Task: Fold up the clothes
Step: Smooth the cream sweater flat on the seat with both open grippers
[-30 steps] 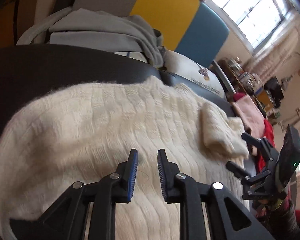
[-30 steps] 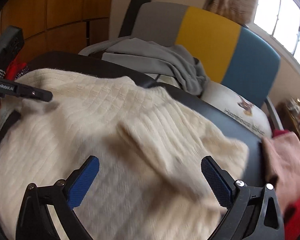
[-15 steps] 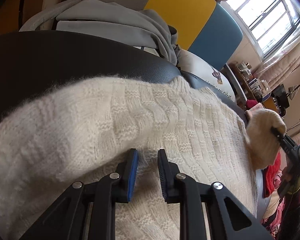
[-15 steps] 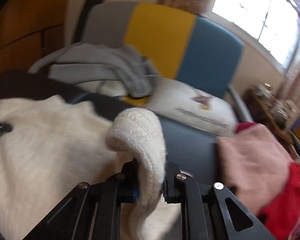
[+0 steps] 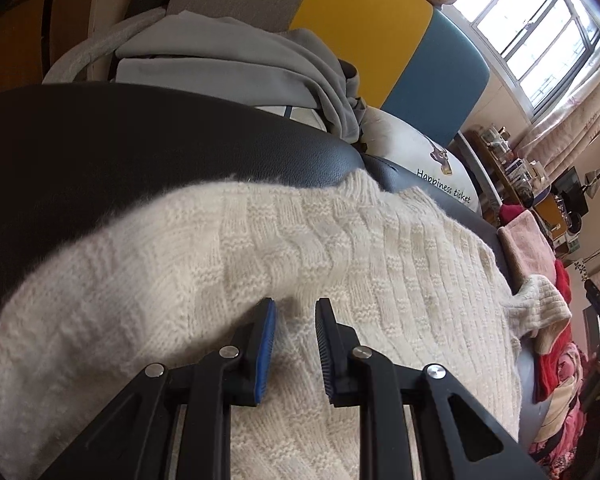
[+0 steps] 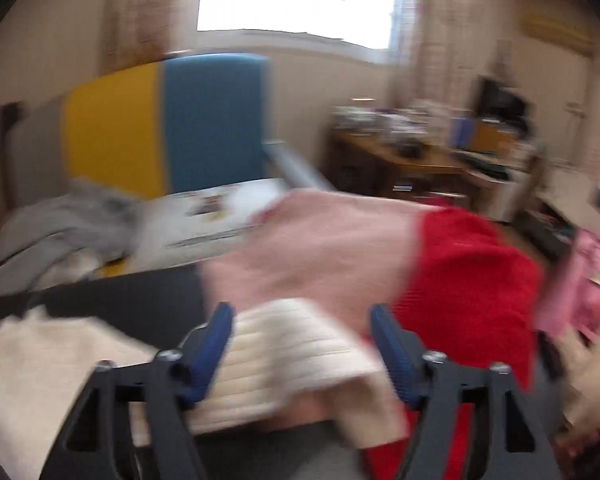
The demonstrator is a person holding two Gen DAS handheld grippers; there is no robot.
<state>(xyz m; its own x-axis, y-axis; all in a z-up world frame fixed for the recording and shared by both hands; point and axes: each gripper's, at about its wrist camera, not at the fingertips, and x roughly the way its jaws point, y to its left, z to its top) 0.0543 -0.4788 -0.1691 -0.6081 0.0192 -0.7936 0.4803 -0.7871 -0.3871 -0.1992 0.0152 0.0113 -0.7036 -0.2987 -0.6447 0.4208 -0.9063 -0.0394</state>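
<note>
A cream knitted sweater (image 5: 308,264) lies spread over a black padded surface (image 5: 120,140). My left gripper (image 5: 296,320) hovers low over its middle, jaws a small gap apart with no cloth between them. The sweater's sleeve cuff (image 5: 548,304) lies at the right edge. In the blurred right wrist view my right gripper (image 6: 300,320) is open, and the cream sleeve cuff (image 6: 296,344) lies loose between and below its fingers.
A pink garment (image 6: 320,240) and a red one (image 6: 472,264) lie right of the sweater. Grey clothes (image 5: 236,64) and a white printed pillow (image 5: 420,160) sit behind, before a yellow and blue chair back (image 5: 380,32). A cluttered desk (image 6: 420,152) stands far right.
My right gripper held the sleeve cuff half a second ago; it has swung right and opened, and the cuff lies loose. My left gripper stays over the sweater body.
</note>
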